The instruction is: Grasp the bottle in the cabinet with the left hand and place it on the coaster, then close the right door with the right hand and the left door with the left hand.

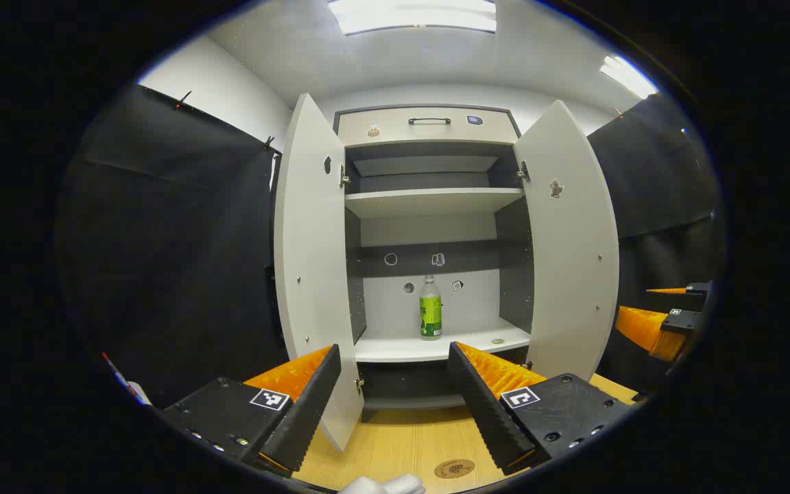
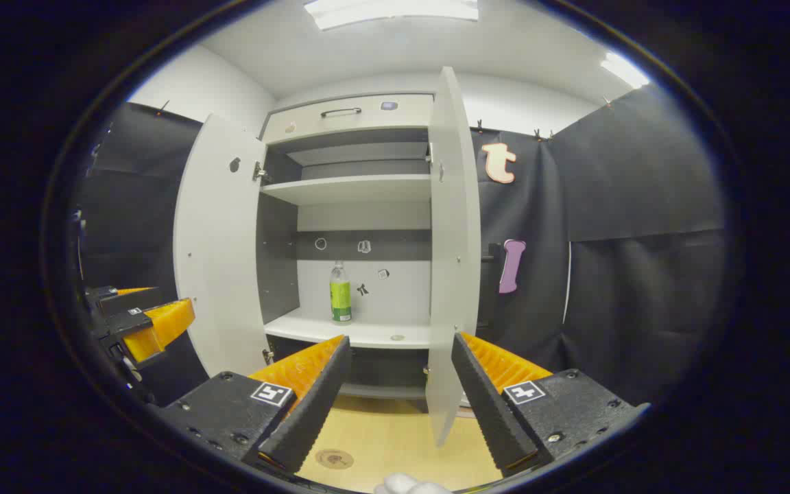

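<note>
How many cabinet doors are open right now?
2: the left door and the right door both swing outward, either side of the shelf with the bottle. Above them is a shut drawer.

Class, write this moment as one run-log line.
stage: start | bottle: upright on cabinet shelf | both doors: open | coaster: bare on table | left tongs: open | right tongs: open

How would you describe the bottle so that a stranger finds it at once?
Look into the open cabinet with both doors swung wide. On its lower white shelf stands one upright bottle. It has a green label and a white cap, and is far taller than the small flat disc beside it.
</note>
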